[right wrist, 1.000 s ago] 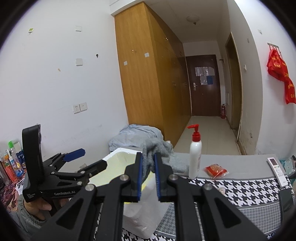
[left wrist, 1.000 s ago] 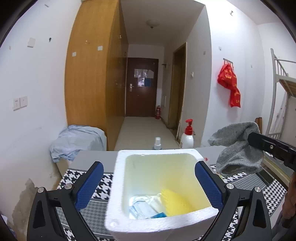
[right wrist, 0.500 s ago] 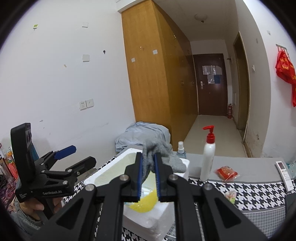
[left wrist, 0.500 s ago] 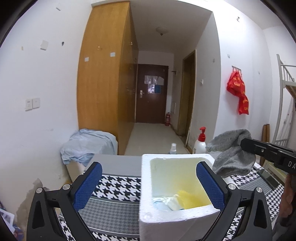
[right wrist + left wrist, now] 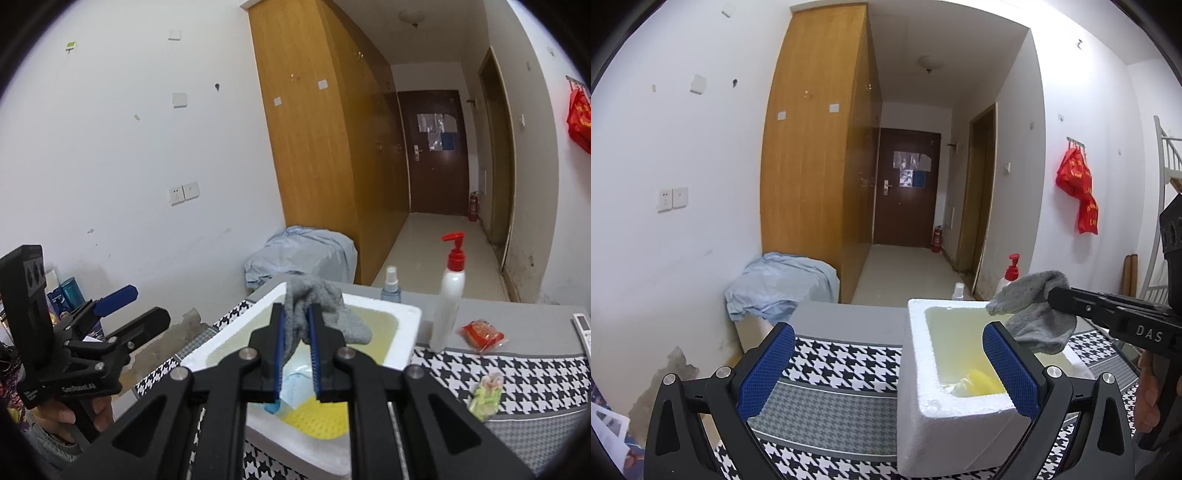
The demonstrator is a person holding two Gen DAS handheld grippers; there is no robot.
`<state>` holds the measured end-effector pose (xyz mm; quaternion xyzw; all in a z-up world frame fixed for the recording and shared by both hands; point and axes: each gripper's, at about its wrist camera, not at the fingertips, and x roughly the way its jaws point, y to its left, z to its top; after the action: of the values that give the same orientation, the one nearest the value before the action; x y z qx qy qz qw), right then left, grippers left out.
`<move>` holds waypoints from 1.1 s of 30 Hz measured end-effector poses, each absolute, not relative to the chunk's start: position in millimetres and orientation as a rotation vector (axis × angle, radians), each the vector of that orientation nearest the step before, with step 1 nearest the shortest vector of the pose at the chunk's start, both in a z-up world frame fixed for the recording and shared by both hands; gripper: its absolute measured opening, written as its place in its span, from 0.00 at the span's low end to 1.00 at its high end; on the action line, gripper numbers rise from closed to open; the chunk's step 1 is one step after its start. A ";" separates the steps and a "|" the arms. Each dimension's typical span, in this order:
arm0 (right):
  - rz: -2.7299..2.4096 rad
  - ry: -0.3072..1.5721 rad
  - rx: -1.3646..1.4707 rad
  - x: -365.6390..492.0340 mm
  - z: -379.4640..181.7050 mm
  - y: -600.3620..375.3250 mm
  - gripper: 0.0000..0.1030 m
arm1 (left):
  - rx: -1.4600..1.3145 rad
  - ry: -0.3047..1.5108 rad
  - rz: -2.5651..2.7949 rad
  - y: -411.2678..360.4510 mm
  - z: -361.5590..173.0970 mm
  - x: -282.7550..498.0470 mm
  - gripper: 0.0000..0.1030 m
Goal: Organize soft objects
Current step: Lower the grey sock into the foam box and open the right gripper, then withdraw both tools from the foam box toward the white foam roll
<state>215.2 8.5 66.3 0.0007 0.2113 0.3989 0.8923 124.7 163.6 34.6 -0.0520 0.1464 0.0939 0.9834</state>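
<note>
Item 1: grey sock (image 5: pixel 320 310), clamped in my right gripper (image 5: pixel 297 341), hanging over the white foam box (image 5: pixel 925 428). Item 2: my left gripper (image 5: pixel 886 369), jaws wide apart, holding nothing, the box's near corner between them. Box sits on houndstooth cloth (image 5: pixel 834 373).

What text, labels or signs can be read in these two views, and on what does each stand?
"DAS": white letters on the right gripper arm, cut off at the frame edge.
"GenRobot.AI": on the left gripper body, faint but legible.
Gold characters on the red bag: too blurred to read.
Papers on the door: too small to read.
Red packet and remote: print unreadable.
</note>
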 end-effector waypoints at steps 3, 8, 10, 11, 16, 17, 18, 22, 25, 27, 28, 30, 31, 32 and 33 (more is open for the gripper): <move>0.829 0.449 0.000 216.7 64.7 13.1 0.15 | -0.109 0.291 0.194 167.0 32.5 122.4 0.99; 0.813 0.474 -0.008 221.4 61.1 21.4 0.15 | -0.124 0.303 0.210 174.5 27.3 124.0 0.99; 0.807 0.481 -0.015 222.1 59.6 24.0 0.15 | -0.123 0.302 0.207 175.8 26.4 123.2 0.99; 0.802 0.484 -0.014 223.5 59.3 25.3 0.15 | -0.121 0.301 0.206 175.4 26.7 123.3 0.99; 0.782 0.515 -0.023 229.8 54.7 29.8 0.25 | -0.106 0.292 0.197 172.9 28.2 121.6 0.99; 0.786 0.525 -0.016 231.2 53.8 30.1 0.42 | -0.105 0.291 0.197 173.0 28.1 121.3 0.99; 0.789 0.528 -0.010 231.9 53.3 29.9 0.62 | -0.108 0.290 0.194 173.5 28.1 120.9 0.99; 0.766 0.522 -0.013 230.5 54.1 29.0 0.71 | -0.109 0.296 0.190 173.7 26.8 121.6 0.99; 0.785 0.522 0.006 230.1 56.6 25.8 0.75 | -0.104 0.300 0.184 172.2 26.4 122.3 0.99; 0.780 0.510 0.002 227.9 58.9 23.5 0.76 | -0.102 0.303 0.179 170.2 26.7 122.8 0.99; 0.781 0.511 0.008 227.5 59.5 22.2 0.76 | -0.102 0.304 0.178 169.4 27.1 122.8 0.99; 0.776 0.506 0.013 226.2 61.6 18.6 0.79 | -0.100 0.306 0.178 167.8 27.6 122.6 0.99; 0.770 0.500 0.009 225.0 62.3 17.2 0.80 | -0.100 0.306 0.176 166.7 28.0 122.8 0.99; 0.764 0.493 0.001 222.9 63.2 15.2 0.83 | -0.099 0.306 0.175 166.0 28.0 122.2 0.99; 0.760 0.489 -0.002 221.2 64.0 13.3 0.86 | -0.098 0.307 0.175 164.8 28.2 122.0 0.99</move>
<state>221.2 13.3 64.0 -0.0011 0.2362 0.3670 0.8997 122.0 164.8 28.2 -0.0489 0.1526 0.0868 0.9833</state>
